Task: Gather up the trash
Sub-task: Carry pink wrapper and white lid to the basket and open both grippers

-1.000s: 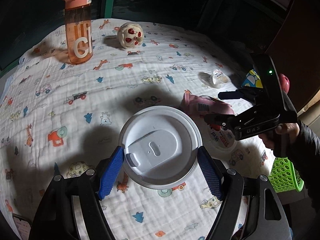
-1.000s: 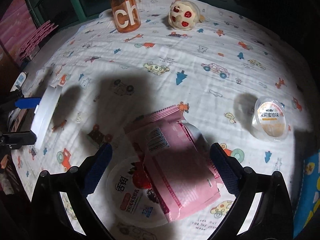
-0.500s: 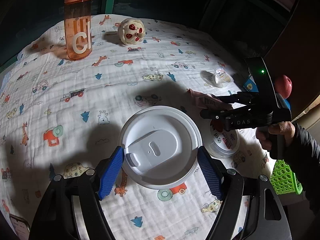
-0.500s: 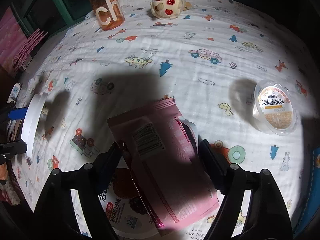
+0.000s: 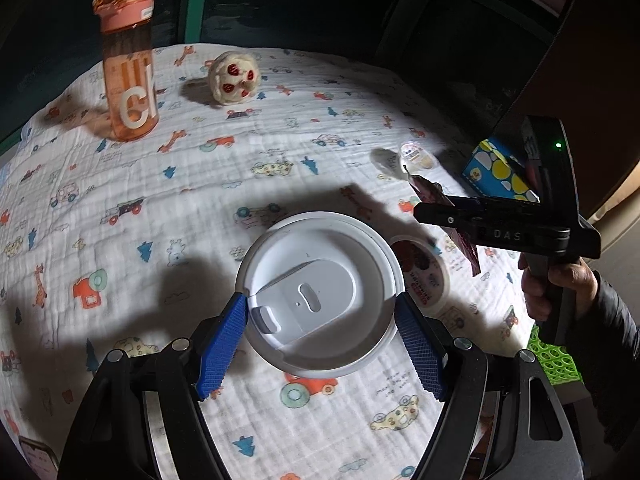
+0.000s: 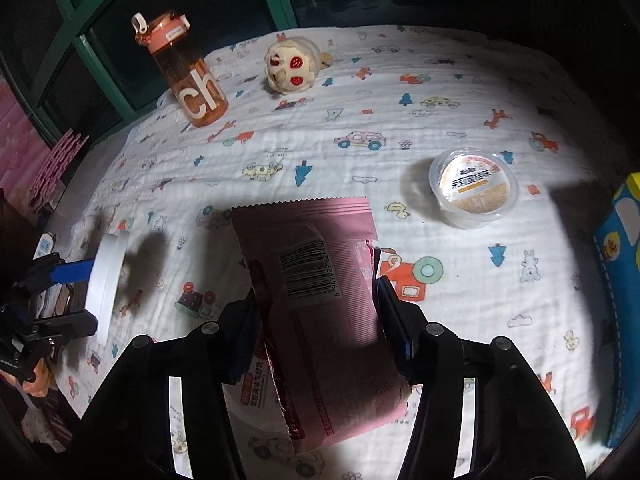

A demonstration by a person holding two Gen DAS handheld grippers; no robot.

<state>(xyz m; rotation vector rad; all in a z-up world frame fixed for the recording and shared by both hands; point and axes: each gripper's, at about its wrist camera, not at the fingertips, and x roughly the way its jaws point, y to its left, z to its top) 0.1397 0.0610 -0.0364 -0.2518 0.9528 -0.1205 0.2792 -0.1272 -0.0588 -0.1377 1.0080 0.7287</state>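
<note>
My left gripper (image 5: 320, 320) is shut on a round white plastic lid (image 5: 320, 290) and holds it above the patterned cloth. My right gripper (image 6: 316, 312) is shut on a pink snack wrapper (image 6: 316, 280) with a barcode, lifted off the cloth; it also shows edge-on in the left wrist view (image 5: 430, 196). A round cup with a red printed foil top (image 5: 424, 276) lies on the cloth under the wrapper. A small clear jelly cup (image 6: 474, 188) with an orange label sits to the right. The left gripper with the lid shows at the left edge (image 6: 104, 284).
An orange water bottle (image 5: 128, 76) and a cream plush toy (image 5: 236, 76) stand at the far side of the cloth-covered table (image 5: 160, 208). A blue and yellow box (image 5: 500, 172) lies at the right edge. A green mesh basket (image 5: 554, 360) sits beyond the right edge.
My right gripper closed on the pink wrapper and lifted it off the red-topped cup. My left gripper kept its hold on the white lid and barely moved.
</note>
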